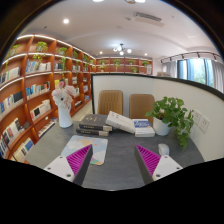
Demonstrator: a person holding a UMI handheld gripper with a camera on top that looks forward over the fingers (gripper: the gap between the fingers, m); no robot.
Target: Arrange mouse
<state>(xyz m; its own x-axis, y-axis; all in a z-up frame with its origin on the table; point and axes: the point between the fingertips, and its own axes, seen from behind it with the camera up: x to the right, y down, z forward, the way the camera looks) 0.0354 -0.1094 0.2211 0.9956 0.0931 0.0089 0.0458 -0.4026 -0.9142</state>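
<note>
Jaws stand wide apart above the desk (120,150), mouse (164,149) lying beyond the right pad (150,160).

Grey table (120,165) ahead of my gripper, carrying: one stack of dark books (93,125) towards the far side; one open book (131,123) just beside that stack; one white sheet of paper (88,150) nearer me; one green plant in a white pot (166,118) near the partition; one pale mouse (164,149) near the pot, on my side of it
</note>
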